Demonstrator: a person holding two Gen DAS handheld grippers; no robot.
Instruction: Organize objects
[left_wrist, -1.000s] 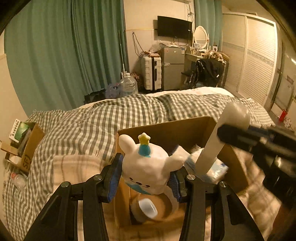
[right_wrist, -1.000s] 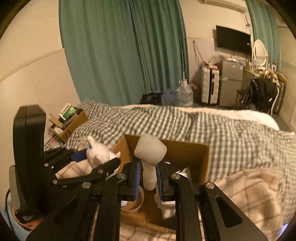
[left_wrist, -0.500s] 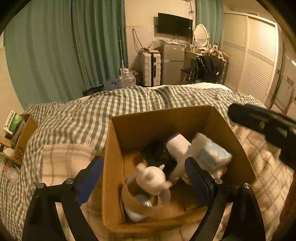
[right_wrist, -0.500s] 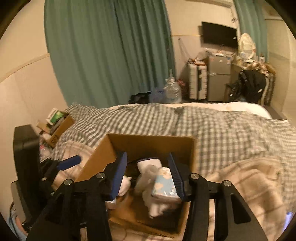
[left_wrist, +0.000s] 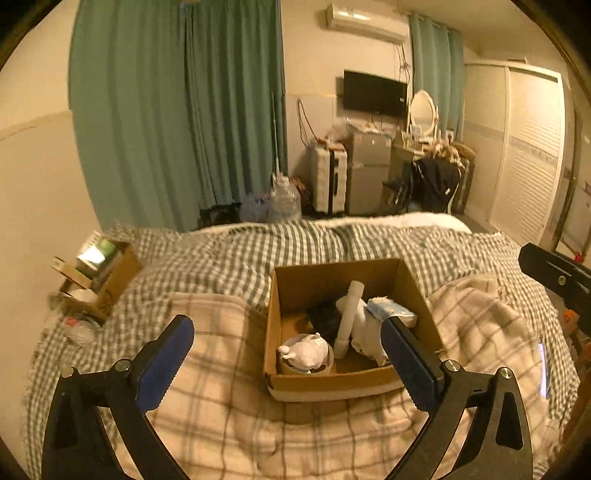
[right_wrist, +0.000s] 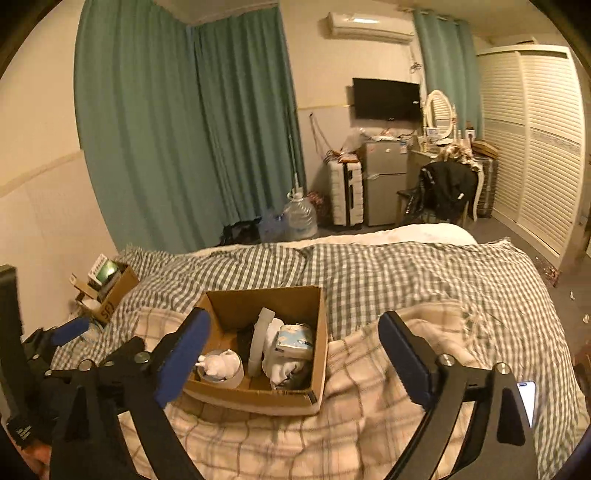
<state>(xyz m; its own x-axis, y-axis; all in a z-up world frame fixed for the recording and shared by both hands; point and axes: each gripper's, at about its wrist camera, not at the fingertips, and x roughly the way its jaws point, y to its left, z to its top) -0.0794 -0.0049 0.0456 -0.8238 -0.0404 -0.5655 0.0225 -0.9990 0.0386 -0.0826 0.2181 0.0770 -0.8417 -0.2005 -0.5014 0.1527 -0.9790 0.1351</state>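
With both tools spread wide and holding nothing, I find the box (left_wrist: 334, 384) on the bed straight ahead of my left tool (left_wrist: 284, 363) and ahead-left of my right tool (right_wrist: 293, 360). Inside the box, the bear (left_wrist: 304, 350) sits near-left; the tube (left_wrist: 349, 314) leans centre, long axis fore-aft.

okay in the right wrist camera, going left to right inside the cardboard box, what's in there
White bunny toy sitting on a tape roll → white upright tube → blue-and-white tissue pack lying on something white. All are inside the cardboard box; a dark item behind them is too unclear to place.
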